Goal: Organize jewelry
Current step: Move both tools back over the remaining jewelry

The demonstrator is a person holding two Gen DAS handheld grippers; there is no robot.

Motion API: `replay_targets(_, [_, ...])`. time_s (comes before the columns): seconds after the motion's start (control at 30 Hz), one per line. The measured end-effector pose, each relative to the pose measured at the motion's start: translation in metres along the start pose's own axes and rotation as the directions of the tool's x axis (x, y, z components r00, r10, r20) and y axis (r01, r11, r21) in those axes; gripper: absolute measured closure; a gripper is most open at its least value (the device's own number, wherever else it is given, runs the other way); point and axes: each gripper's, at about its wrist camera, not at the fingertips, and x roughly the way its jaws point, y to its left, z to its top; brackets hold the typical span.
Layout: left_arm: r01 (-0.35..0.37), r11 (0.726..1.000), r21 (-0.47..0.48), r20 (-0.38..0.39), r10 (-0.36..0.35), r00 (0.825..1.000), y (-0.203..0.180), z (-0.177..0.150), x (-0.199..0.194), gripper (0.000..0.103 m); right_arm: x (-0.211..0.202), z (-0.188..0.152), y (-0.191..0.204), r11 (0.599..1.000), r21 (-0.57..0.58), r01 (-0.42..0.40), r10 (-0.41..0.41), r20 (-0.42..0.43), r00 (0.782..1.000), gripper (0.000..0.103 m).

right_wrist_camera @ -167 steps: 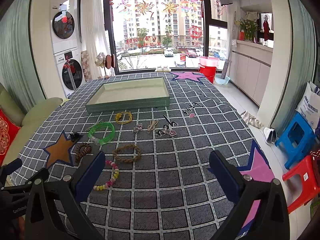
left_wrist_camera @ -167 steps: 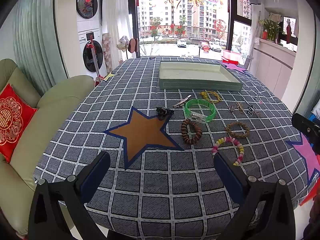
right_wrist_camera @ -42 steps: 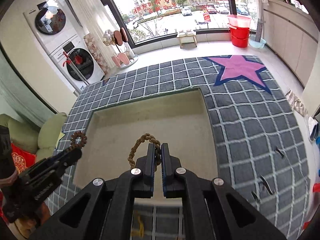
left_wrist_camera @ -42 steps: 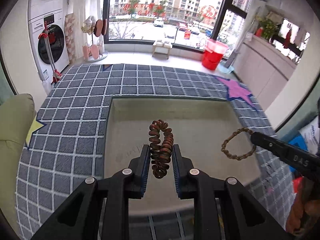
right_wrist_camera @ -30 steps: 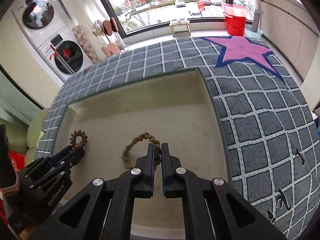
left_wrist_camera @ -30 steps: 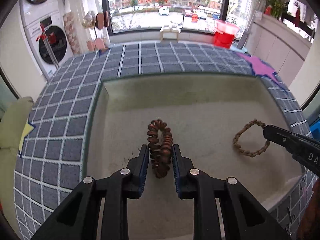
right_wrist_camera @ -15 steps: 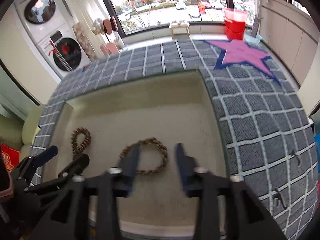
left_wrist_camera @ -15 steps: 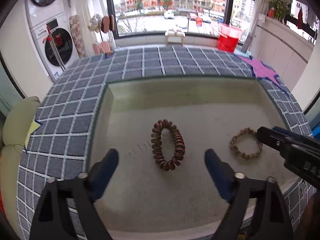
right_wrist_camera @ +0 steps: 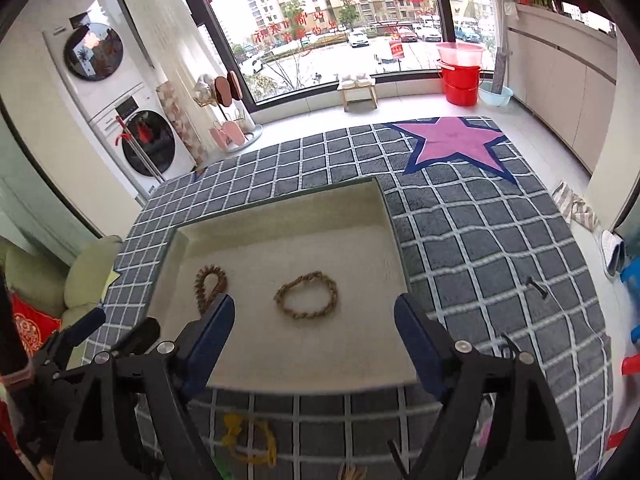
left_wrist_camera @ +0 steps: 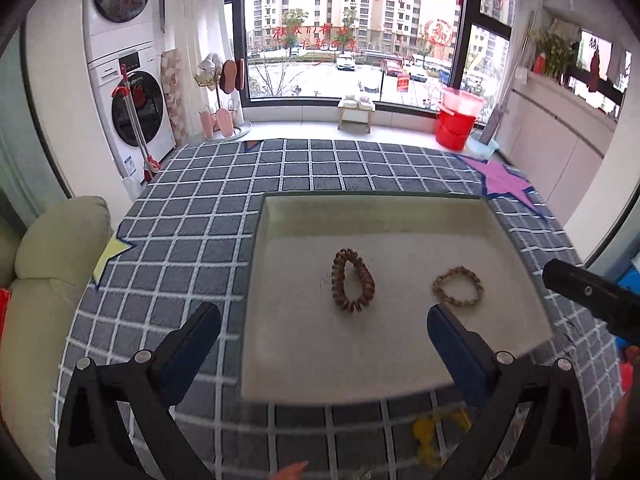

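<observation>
Releasing: both bracelets lie in the tray (left_wrist_camera: pixel 520 240), ahead of and below the spread jaws.
Left gripper (left_wrist_camera: pixel 324 340): jaws apart, empty; bead bracelet (left_wrist_camera: pixel 353 286) ahead, long axis running away.
Right gripper (right_wrist_camera: pixel 314 332): jaws just opened; braided bracelet (right_wrist_camera: pixel 307 295) between, untouched.
Next: yellow bracelet (right_wrist_camera: pixel 250 438) on counter (right_wrist_camera: pixel 480 260), beneath right jaws.
Change: earlier both bracelets were clamped.

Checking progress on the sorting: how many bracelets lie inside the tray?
2: the dark beaded bracelet lies mid-tray; the tan braided bracelet lies to its right. Neither is hidden.
</observation>
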Motion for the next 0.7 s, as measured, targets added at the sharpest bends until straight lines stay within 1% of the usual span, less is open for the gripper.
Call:
replay_targets(0.07, [0.004,1.000,-0.001,0.004,-0.004,1.000,0.004,-0.007,-0.014,0.000,-0.012,-0.007,0.000,1.000,-0.002,-0.007,0.007,0.010,1.000,0.016])
replay_targets(0.13, [0.027,1.000,-0.003,-0.006,-0.027,1.000,0.008,-0.015,-0.026,0.000,-0.024,-0.014,0.000,1.000,0.001,-0.016,0.016,0.025,1.000,0.015])
replay_targets(0.17, [0.035,0.999,-0.005,-0.010,-0.035,0.999,0.009,-0.020,-0.031,0.000,-0.030,-0.017,0.000,1.000,0.002,-0.014,0.014,0.037,0.999,0.012])
replay_targets(0.2, [0.037,0.999,-0.002,-0.013,-0.037,0.999,0.010,-0.024,-0.037,0.000,-0.038,-0.021,0.000,1.000,-0.002,-0.013,0.013,0.056,0.998,0.001])
replay_targets(0.3, [0.028,0.999,0.018,-0.002,-0.028,1.000,0.011,-0.040,-0.055,0.000,-0.059,-0.035,0.005,0.999,-0.036,-0.010,0.014,0.123,0.992,0.000])
replay_targets(0.37, [0.029,0.999,0.027,0.006,-0.029,1.000,0.012,-0.051,-0.068,0.000,-0.070,-0.043,0.009,0.998,-0.057,-0.008,0.016,0.143,0.990,0.000])
replay_targets(0.4, [0.014,0.999,0.033,0.014,-0.015,1.000,0.013,-0.056,-0.074,0.000,-0.076,-0.048,0.011,0.998,-0.065,-0.010,0.019,0.150,0.989,0.000])
replay_targets(0.47, [-0.019,0.999,0.035,0.027,0.018,0.999,0.015,-0.068,-0.084,0.000,-0.084,-0.055,0.012,0.998,-0.067,-0.011,0.021,0.147,0.989,0.000])
replay_targets(0.53, [-0.019,0.999,0.027,0.028,0.018,0.999,0.021,-0.079,-0.093,0.000,-0.089,-0.064,0.012,0.998,-0.062,-0.012,0.019,0.109,0.994,0.000])
replay_targets(0.63, [-0.028,1.000,0.015,0.007,0.028,1.000,0.033,-0.097,-0.100,0.000,-0.097,-0.076,0.009,0.998,-0.062,0.001,0.003,0.065,0.998,0.000])
replay_targets(0.7, [-0.025,0.999,0.038,-0.018,0.025,1.000,0.038,-0.112,-0.101,0.000,-0.102,-0.086,0.008,0.997,-0.072,0.019,-0.015,0.047,0.999,0.000])
